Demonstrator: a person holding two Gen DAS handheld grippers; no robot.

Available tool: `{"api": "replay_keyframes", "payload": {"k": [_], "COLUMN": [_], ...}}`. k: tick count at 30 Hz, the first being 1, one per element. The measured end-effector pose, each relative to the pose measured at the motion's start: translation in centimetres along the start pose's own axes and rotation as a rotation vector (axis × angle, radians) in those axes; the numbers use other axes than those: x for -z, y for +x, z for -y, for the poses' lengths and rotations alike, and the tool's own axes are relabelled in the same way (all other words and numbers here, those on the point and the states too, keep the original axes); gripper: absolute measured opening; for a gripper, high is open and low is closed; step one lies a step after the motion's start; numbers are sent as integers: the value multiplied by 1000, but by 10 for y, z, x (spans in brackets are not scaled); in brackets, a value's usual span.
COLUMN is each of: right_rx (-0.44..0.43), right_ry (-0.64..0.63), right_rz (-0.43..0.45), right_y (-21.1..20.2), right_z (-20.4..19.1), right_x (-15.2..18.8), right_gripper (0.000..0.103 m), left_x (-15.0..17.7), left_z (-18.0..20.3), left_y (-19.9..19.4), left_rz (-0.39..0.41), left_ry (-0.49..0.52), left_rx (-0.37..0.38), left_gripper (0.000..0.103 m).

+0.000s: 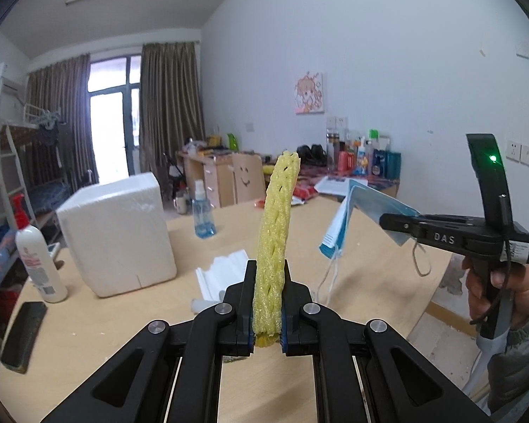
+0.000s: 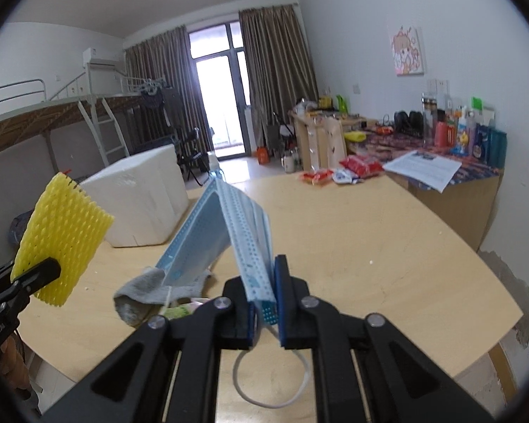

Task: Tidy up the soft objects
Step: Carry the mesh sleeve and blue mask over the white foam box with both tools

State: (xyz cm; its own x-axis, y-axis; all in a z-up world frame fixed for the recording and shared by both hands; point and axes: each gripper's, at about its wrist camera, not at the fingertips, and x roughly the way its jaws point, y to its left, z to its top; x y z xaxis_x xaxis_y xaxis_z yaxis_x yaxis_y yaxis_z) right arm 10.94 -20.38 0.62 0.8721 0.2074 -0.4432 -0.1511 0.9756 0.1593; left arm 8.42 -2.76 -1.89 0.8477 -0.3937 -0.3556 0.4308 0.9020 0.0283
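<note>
Clamping the yellow net (image 1: 277, 232), your left gripper (image 1: 267, 275) is closed tight above the table (image 1: 370, 264). Your right gripper (image 2: 264, 282) pinches the mask (image 2: 229, 222) there too

The foam net sleeve (image 1: 275, 232) is yellow, soft and open-meshed — matt. The face mask (image 2: 229, 225) is pleated blue non-woven cloth; beneath both, the table (image 2: 370, 232) is smooth pale wood.

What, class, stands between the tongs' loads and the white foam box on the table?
Nothing visible. The left tongs hold the yellow foam net, the right tongs the blue face mask; bare table lies before the white foam box.
</note>
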Motion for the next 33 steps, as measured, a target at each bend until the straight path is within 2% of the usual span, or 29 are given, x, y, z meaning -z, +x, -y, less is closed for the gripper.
{"api": "replay_keyframes", "payload": {"k": [18, 33], "right_rx": [-104, -203], "right_ry": [-56, -177], "right_rz": [142, 180], "right_y": [-64, -71], "right_z": [-25, -75], "right_x": [1, 4], "right_gripper": [12, 12], "left_x": [-8, -5], "left_z": [3, -16], "left_y": [-64, -101], "left_rz": [99, 149], "left_ry": [-36, -82], "left_rx": [-148, -294], "left_gripper": [10, 10]}}
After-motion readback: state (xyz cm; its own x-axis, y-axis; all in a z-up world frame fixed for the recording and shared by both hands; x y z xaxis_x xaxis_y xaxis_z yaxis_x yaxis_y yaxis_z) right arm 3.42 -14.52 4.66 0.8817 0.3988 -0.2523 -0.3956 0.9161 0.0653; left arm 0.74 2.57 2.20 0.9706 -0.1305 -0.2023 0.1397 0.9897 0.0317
